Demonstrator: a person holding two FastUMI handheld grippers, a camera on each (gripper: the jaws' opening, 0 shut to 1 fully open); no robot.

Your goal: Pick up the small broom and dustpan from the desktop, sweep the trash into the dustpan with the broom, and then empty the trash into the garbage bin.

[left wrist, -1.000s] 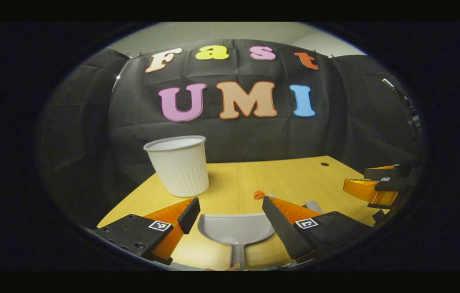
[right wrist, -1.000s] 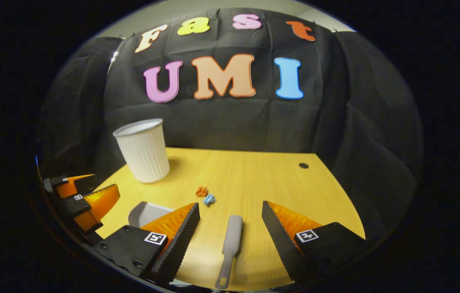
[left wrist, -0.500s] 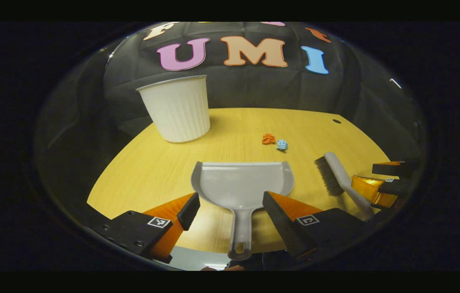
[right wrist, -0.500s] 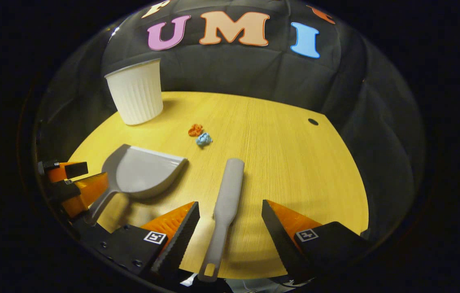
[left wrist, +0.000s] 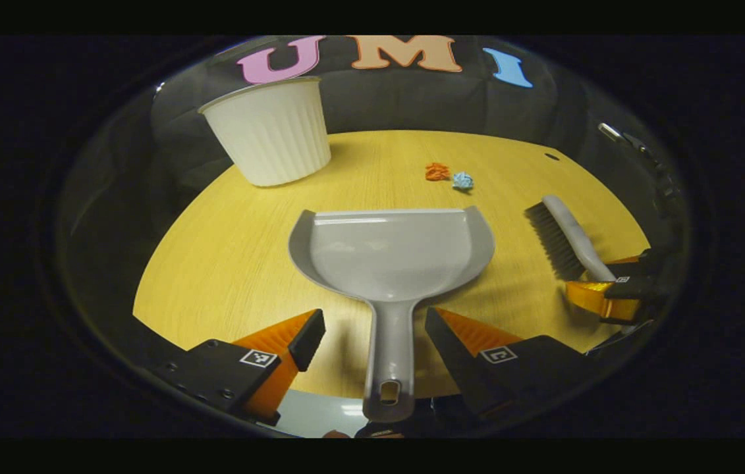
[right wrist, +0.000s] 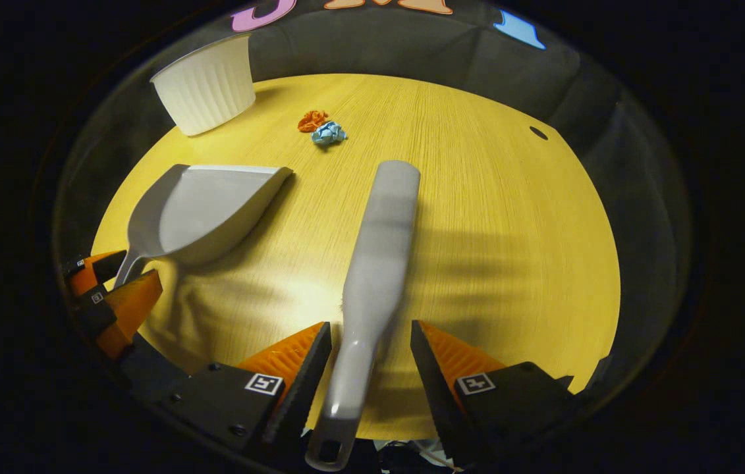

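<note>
The grey dustpan (left wrist: 392, 253) lies flat on the wooden desk (left wrist: 227, 250), handle toward me. My left gripper (left wrist: 374, 322) is open and straddles that handle without touching it. The small grey broom (right wrist: 379, 263) lies lengthwise, and its handle runs between the fingers of my open right gripper (right wrist: 370, 332), with gaps on both sides. Two crumpled bits of trash, orange (right wrist: 312, 120) and blue (right wrist: 328, 133), sit beyond the dustpan (right wrist: 204, 210). The left gripper view also has the broom (left wrist: 566, 234) with the right gripper (left wrist: 599, 293) at its handle. The right gripper view shows the left gripper (right wrist: 115, 283) at the dustpan's handle.
A white ribbed bin (left wrist: 267, 131) stands upright at the desk's far left corner, also in the right gripper view (right wrist: 204, 82). A small dark hole (right wrist: 538, 133) marks the desk's far right. The desk's near edge runs just under both grippers.
Both grippers have tipped down and moved forward over the desk. The dustpan's handle now lies between the left fingers, the broom's handle between the right fingers, which have narrowed slightly.
</note>
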